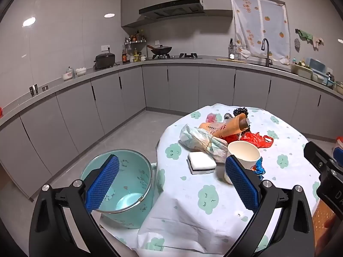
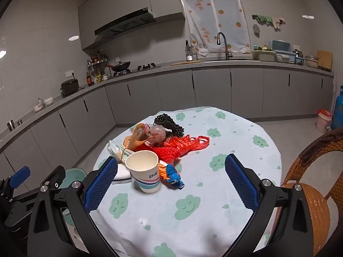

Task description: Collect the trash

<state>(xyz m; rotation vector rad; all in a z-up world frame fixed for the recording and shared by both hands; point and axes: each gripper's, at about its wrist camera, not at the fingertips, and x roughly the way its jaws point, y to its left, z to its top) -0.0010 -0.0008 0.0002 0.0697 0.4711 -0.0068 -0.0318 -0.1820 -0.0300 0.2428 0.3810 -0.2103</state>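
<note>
You are holding both grippers above the near edge of the bench (image 2: 246,132), and both are standing with jaws fully apart and nothing between them. The left gripper (image 1: 171,184) is hanging over the gap between the bench and the teal bucket (image 1: 133,192), which is standing on the floor just beside the bench, to the left. The right gripper (image 2: 171,182) is pointing at the trash pile in the middle of the cloth.

The paper cup (image 2: 144,171) is standing upright at the front of the pile, nearest to you. It is looking light and empty, so one pad pushing it from the side is probably tipping it over before the other pad is arriving. Just beside it the blue and orange wrapper (image 2: 171,174) is lying, and the white sponge (image 1: 201,162) is touching the knotted plastic bag (image 1: 203,141) behind it.

The red mesh bag (image 2: 182,145) is lying tangled with the orange paper tube (image 2: 137,137) and the black netted bundle (image 2: 169,124). If you are pulling one of these, the others are likely coming along and falling off the bench.

The cloth is loose and wrinkled at the edge; a low jaw is risking to catch it and drag everything. The bucket is also sitting lower than the bench, so a release too early is missing its mouth.
</note>
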